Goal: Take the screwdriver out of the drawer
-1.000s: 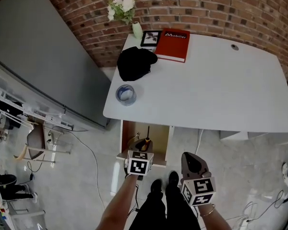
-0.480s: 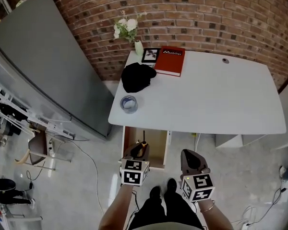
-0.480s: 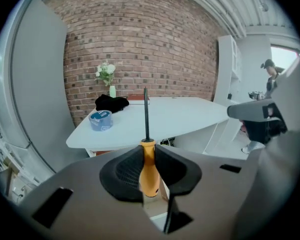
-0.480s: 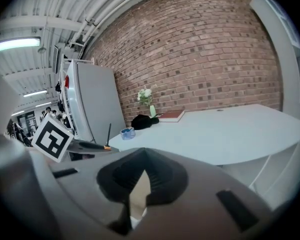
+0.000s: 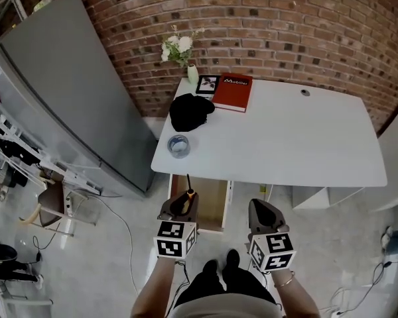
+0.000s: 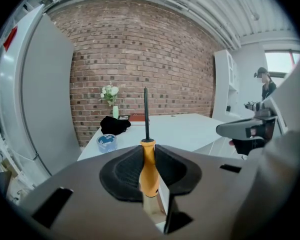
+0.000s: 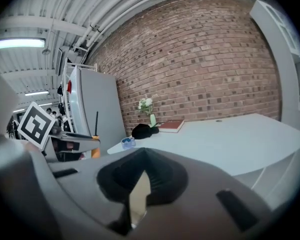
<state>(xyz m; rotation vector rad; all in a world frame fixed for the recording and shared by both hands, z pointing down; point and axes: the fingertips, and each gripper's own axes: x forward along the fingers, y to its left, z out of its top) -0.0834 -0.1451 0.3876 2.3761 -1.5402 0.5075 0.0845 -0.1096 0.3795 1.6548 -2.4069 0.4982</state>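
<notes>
The screwdriver (image 5: 188, 194), with an orange handle and a thin black shaft, stands nearly upright in my left gripper (image 5: 180, 207), above the open wooden drawer (image 5: 212, 201). In the left gripper view the pads are shut on the orange handle (image 6: 148, 170) and the shaft points up toward the white table (image 6: 180, 126). My right gripper (image 5: 261, 212) hovers to the right of the drawer with its jaws together and nothing between them (image 7: 141, 173). From the right gripper view the screwdriver (image 7: 95, 134) shows at the left.
On the white table (image 5: 285, 138) lie a black cloth (image 5: 190, 111), a blue tape roll (image 5: 178, 146), a red book (image 5: 232, 85), a small picture frame (image 5: 207, 83) and a vase of flowers (image 5: 192, 71). A tall grey cabinet (image 5: 73, 91) stands left, against the brick wall.
Both grippers have risen. The left one has lifted the screwdriver up out of the drawer, and its shaft now reaches the table's front edge.
</notes>
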